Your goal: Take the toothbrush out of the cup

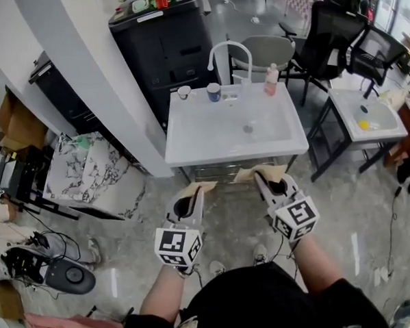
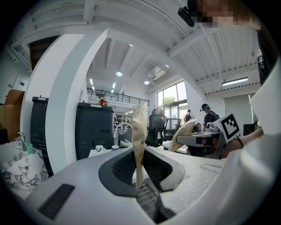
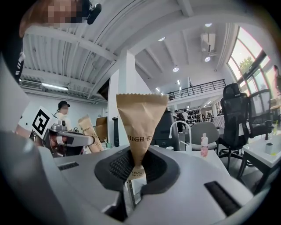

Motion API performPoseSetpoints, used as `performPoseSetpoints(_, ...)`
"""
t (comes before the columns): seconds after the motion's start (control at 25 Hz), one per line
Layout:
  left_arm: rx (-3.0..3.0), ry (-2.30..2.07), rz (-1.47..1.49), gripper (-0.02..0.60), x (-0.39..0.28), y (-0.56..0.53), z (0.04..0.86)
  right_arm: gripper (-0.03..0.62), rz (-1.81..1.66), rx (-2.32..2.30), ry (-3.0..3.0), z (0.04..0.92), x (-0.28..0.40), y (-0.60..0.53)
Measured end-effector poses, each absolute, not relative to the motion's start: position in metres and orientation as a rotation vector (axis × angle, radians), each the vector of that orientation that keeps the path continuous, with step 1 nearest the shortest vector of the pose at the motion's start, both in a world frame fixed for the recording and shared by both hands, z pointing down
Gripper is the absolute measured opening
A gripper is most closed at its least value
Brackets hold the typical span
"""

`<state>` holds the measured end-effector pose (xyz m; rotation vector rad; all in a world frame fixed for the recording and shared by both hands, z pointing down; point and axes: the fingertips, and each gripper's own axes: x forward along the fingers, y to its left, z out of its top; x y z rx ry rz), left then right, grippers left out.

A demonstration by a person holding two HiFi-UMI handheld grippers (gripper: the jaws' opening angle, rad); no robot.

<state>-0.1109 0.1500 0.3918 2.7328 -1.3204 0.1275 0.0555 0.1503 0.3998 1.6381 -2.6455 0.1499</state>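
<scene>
I stand in front of a white washbasin (image 1: 190, 143). At its back edge are a white cup (image 1: 184, 92), a blue cup (image 1: 213, 92), a curved tap (image 1: 230, 53) and a pink bottle (image 1: 272, 79). No toothbrush shows in either cup at this distance. My left gripper (image 1: 195, 193) (image 2: 139, 172) is shut on a brown paper packet (image 1: 201, 187) (image 2: 139, 132), held upright and edge-on. My right gripper (image 1: 262, 179) (image 3: 135, 172) is shut on a second brown paper packet (image 1: 259, 172) (image 3: 141, 123) with print on it. Both grippers point level at the basin's front edge, a little short of it.
A black cabinet (image 1: 164, 45) stands behind the basin on the left. Black office chairs (image 1: 332, 33) and a second white basin table (image 1: 367, 114) are at the right. A marble-patterned box (image 1: 89, 173), cables and shoes (image 1: 39, 261) lie on the floor to the left.
</scene>
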Motion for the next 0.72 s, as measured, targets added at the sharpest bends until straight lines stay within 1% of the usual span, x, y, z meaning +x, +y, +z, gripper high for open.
performPoseSetpoints(0.4,2.745,-1.264,0.129,0.041,-0.12,0.166,0.396,0.035,0.164,1.683,-2.612,0.403,0.043,0.176)
performPoseSetpoints(0.72,2.741,-1.267,0.126,0.042,-0.117,0.174,0.395,0.034,0.19,1.669,-2.622,0.407,0.046,0.182)
